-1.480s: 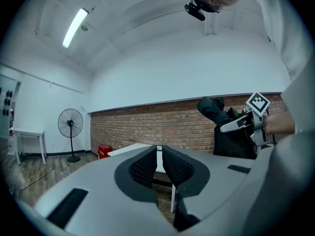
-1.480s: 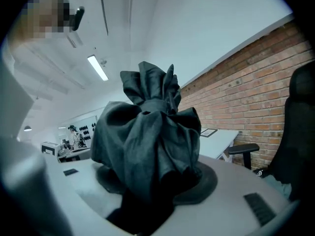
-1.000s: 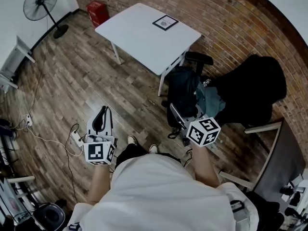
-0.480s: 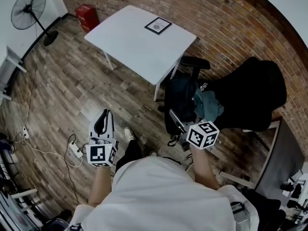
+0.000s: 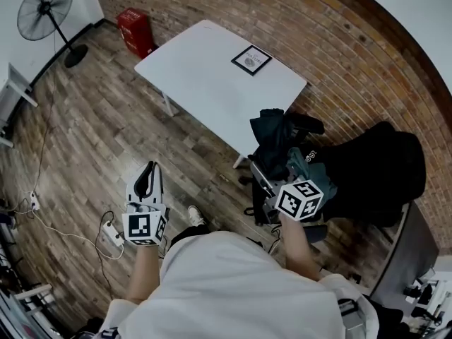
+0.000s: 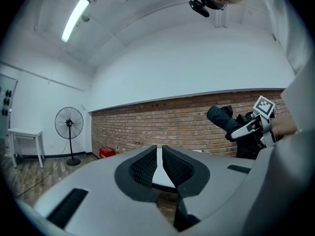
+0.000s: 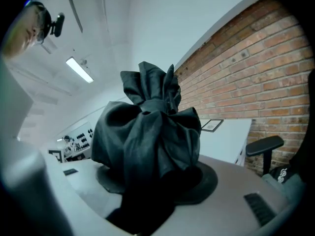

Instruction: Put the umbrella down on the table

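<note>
Head view: clamped in right gripper (image 5: 260, 176), a dark, bunched-up umbrella (image 5: 272, 140), up in the air by the white table (image 5: 205, 69) near corner, not on it. Left gripper view: left gripper (image 6: 159, 154) pressed together, empty. Right gripper view: crumpled black folds covering both pads; handle out of sight.

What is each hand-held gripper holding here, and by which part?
The right hand-held gripper clamps the folded dark fabric umbrella around its bunched canopy fabric; the left hand-held gripper holds nothing.
</note>
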Action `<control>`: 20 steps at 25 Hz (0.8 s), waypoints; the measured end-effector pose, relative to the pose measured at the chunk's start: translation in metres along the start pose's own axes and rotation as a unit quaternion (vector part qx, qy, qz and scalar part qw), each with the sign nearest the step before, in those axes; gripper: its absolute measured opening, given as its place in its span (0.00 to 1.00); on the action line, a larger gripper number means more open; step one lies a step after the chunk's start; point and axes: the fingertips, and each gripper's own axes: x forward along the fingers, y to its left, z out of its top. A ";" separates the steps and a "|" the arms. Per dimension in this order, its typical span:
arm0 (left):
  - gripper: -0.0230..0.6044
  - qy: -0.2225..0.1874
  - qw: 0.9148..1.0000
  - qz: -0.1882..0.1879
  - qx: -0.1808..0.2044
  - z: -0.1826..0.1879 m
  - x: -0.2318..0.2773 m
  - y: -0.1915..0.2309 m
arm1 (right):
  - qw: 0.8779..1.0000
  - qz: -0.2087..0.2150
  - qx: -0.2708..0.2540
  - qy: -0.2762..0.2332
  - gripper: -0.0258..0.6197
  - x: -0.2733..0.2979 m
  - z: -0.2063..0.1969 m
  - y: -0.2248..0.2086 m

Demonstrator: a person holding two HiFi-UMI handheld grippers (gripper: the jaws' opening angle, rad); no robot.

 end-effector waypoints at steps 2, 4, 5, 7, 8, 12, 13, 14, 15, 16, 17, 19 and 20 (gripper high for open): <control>0.12 0.003 1.000 -0.003 -0.001 0.000 0.014 0.018 | 0.999 0.016 0.034 -0.001 0.40 0.024 0.004 0.004; 0.12 0.006 1.000 -0.004 -0.005 -0.002 0.026 0.037 | 0.998 0.019 0.054 0.001 0.40 0.046 0.006 0.007; 0.12 0.008 1.000 -0.005 -0.008 -0.004 0.032 0.046 | 0.998 0.015 0.056 0.004 0.40 0.054 0.005 0.008; 0.12 0.013 1.000 -0.010 -0.015 -0.009 0.041 0.061 | 0.999 0.005 0.054 0.009 0.40 0.066 0.005 0.011; 0.12 0.017 1.000 -0.015 -0.017 -0.012 0.047 0.064 | 0.999 0.002 0.053 0.011 0.40 0.070 0.005 0.012; 0.12 0.022 0.999 -0.046 -0.016 -0.015 0.075 0.049 | 0.998 -0.014 0.057 0.020 0.40 0.072 0.009 0.000; 0.12 0.020 0.998 -0.053 -0.016 -0.014 0.081 0.042 | 0.998 -0.018 0.059 0.023 0.40 0.071 0.009 -0.006; 0.12 0.019 0.998 -0.058 -0.017 -0.014 0.086 0.035 | 0.998 -0.022 0.061 0.026 0.40 0.070 0.009 -0.012; 0.12 0.019 0.998 -0.061 -0.018 -0.014 0.091 0.029 | 0.997 -0.024 0.063 0.027 0.40 0.069 0.010 -0.018; 0.12 0.019 0.998 -0.061 -0.018 -0.014 0.097 0.025 | 0.997 -0.024 0.063 0.026 0.40 0.069 0.012 -0.024; 0.12 0.019 0.998 -0.058 -0.017 -0.013 0.103 0.023 | 0.998 -0.023 0.061 0.024 0.40 0.070 0.016 -0.030; 0.12 0.015 0.999 -0.045 -0.016 -0.006 0.113 0.023 | 0.999 -0.019 0.045 0.023 0.40 0.073 0.025 -0.041; 0.12 0.011 0.999 -0.038 -0.016 -0.001 0.116 0.023 | 0.999 -0.018 0.032 0.022 0.40 0.076 0.030 -0.046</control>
